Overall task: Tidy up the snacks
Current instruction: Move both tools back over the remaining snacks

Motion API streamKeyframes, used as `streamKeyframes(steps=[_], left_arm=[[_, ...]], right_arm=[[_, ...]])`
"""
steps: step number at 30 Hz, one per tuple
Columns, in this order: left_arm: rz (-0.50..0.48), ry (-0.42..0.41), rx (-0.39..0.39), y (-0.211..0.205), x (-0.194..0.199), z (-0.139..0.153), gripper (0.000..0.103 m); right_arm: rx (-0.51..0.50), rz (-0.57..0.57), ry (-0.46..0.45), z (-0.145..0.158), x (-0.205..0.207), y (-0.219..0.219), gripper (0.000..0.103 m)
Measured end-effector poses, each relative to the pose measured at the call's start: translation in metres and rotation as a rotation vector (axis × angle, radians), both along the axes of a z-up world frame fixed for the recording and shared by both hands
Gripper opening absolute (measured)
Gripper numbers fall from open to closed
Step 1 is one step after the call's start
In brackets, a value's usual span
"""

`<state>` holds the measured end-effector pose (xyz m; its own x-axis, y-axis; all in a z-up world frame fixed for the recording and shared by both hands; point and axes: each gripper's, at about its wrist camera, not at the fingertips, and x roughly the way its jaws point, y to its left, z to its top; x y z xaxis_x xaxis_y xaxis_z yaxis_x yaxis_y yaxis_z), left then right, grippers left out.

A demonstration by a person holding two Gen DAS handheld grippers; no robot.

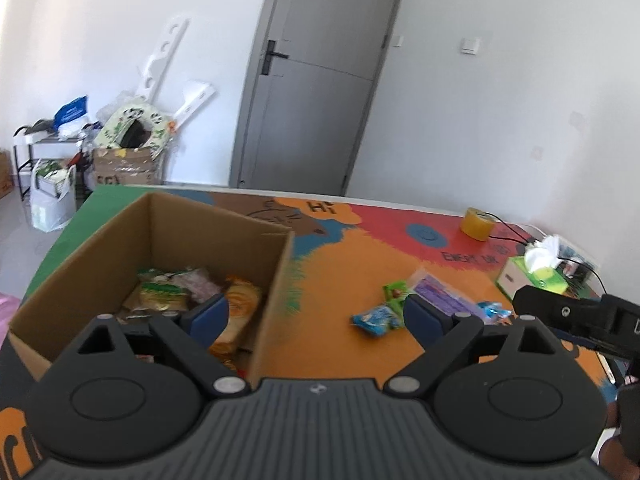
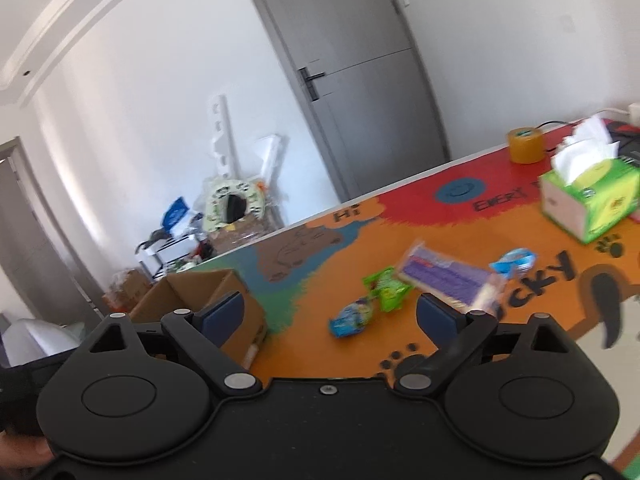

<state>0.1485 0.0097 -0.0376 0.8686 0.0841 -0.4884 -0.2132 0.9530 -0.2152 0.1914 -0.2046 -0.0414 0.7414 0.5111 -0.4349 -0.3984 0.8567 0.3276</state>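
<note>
An open cardboard box (image 1: pixel 276 280) stands on the left of the colourful table and holds several snack packets (image 1: pixel 168 292). It also shows in the right wrist view (image 2: pixel 192 292). On the table to its right lie a blue packet (image 1: pixel 376 320), a green packet (image 1: pixel 396 292), a purple packet (image 1: pixel 444 296) and a small blue packet (image 1: pixel 492 312). They also show in the right wrist view: blue (image 2: pixel 352 318), green (image 2: pixel 386 288), purple (image 2: pixel 448 280), small blue (image 2: pixel 516 262). My left gripper (image 1: pixel 316 316) is open and empty above the box's right wall. My right gripper (image 2: pixel 330 314) is open and empty above the loose packets.
A green tissue box (image 2: pixel 592 200) and a roll of yellow tape (image 2: pixel 525 146) stand at the table's far right, with black cables (image 1: pixel 508 232) beside them. The right gripper's body (image 1: pixel 580 316) shows at the right edge. A grey door and cluttered boxes stand behind.
</note>
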Motion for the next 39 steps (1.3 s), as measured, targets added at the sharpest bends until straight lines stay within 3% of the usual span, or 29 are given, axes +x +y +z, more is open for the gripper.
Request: streamKeyframes(steps=[9, 32, 39], left_arm=[[-0.029, 0.005, 0.004, -0.027, 0.014, 0.0, 0.097], [-0.066, 0.05, -0.007, -0.075, 0.073, -0.024, 0.097], [-0.055, 0.077, 0.01, -0.078, 0.093, -0.036, 0.097]], right_arm=[[0.01, -0.051, 0.011, -0.008, 0.004, -0.035, 0.103], [0.04, -0.131, 0.096, -0.046, 0.051, -0.093, 0.103], [0.062, -0.149, 0.111, -0.051, 0.077, -0.099, 0.096]])
